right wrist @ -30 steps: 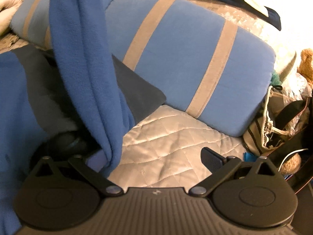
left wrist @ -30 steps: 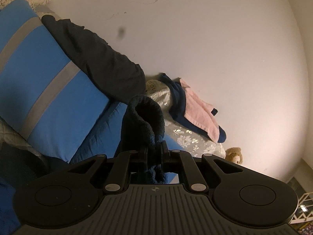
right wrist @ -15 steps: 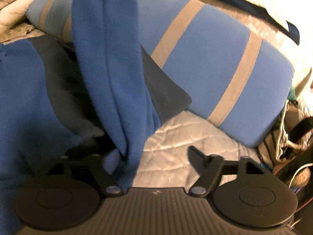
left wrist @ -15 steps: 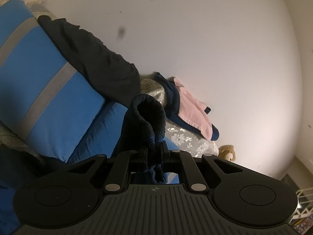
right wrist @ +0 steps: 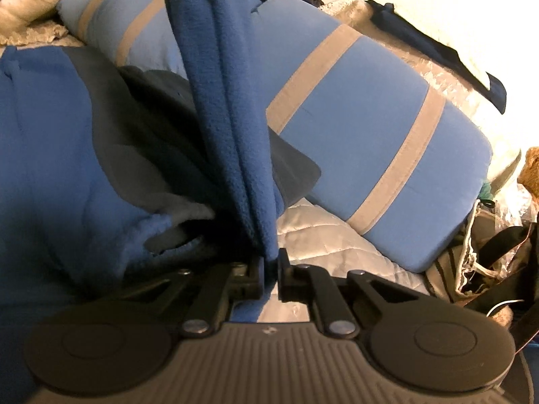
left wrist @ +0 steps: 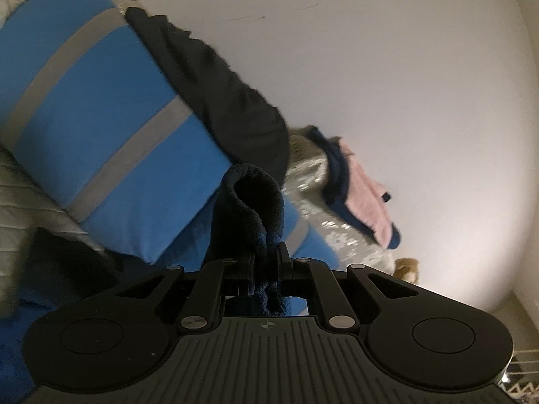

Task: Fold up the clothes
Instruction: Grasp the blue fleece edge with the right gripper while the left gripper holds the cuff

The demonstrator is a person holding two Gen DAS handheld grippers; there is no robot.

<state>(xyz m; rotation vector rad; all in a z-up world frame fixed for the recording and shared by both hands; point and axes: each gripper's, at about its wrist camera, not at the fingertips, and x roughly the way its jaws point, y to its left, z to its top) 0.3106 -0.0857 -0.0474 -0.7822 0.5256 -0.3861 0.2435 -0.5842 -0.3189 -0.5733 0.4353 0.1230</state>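
Looking along the left claw (left wrist: 266, 262), its jaws are pinched tight on a dark navy fuzzy fleece fold (left wrist: 251, 202), which loops up and over just past the tips like a little hood. Behind it there's a big bright blue cushion with grey stripes (left wrist: 101, 128) leaning on the left, with a black garment (left wrist: 222, 101) draped along its far edge. Further right, a pink cloth on a navy one (left wrist: 357, 188) sits on top of a silvery flower-print pillow (left wrist: 340, 239), up against a plain white wall (left wrist: 387, 67). A small tan plush toy (left wrist: 407, 267) pokes out low by the wall.

Over on the right claw (right wrist: 269, 269), the jaws have just been closing and now they're clamped on a hanging band of blue fleece (right wrist: 229, 118), the fabric squeezed right between the tips. That band runs from the top of the view straight down into the claw, and more of the same blue-and-grey fleece garment (right wrist: 67, 168) lies bunched on the left, on a pale quilted bedspread (right wrist: 323, 235). The striped cushion lies across the far right, and a cluttered bag with straps (right wrist: 485, 256) is at the right edge.
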